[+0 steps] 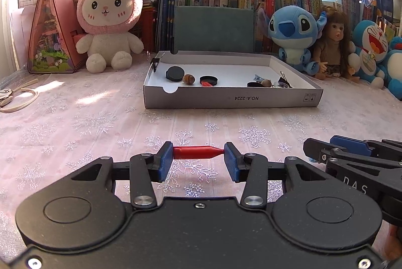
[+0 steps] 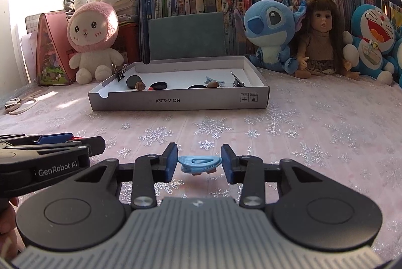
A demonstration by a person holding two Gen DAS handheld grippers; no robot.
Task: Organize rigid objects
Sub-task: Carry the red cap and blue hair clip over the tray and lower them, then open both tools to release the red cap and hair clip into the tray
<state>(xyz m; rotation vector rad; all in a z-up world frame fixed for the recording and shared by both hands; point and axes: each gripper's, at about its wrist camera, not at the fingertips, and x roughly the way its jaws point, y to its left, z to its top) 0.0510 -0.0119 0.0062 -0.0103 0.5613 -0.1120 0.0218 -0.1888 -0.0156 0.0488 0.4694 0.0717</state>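
Observation:
My left gripper (image 1: 198, 153) is shut on a small red pen-like piece (image 1: 197, 152), held endwise between its blue pads just above the tablecloth. My right gripper (image 2: 199, 162) is shut on a light blue hair clip (image 2: 199, 164), also low over the cloth. The two grippers sit side by side; the right one shows in the left wrist view (image 1: 351, 158), the left one in the right wrist view (image 2: 50, 151). Ahead lies a shallow grey cardboard tray (image 1: 233, 99) (image 2: 181, 100) holding black discs (image 1: 174, 73), a walnut (image 1: 188, 79), another blue clip (image 2: 212, 79) and binder clips.
Plush toys line the back: a pink rabbit (image 1: 109, 17), a blue Stitch (image 1: 292, 33), a doll (image 1: 333, 43) and Doraemon (image 1: 371, 48), in front of rows of books. A pink triangular box (image 1: 52, 30) stands far left. A cord (image 1: 20, 98) lies at the left edge.

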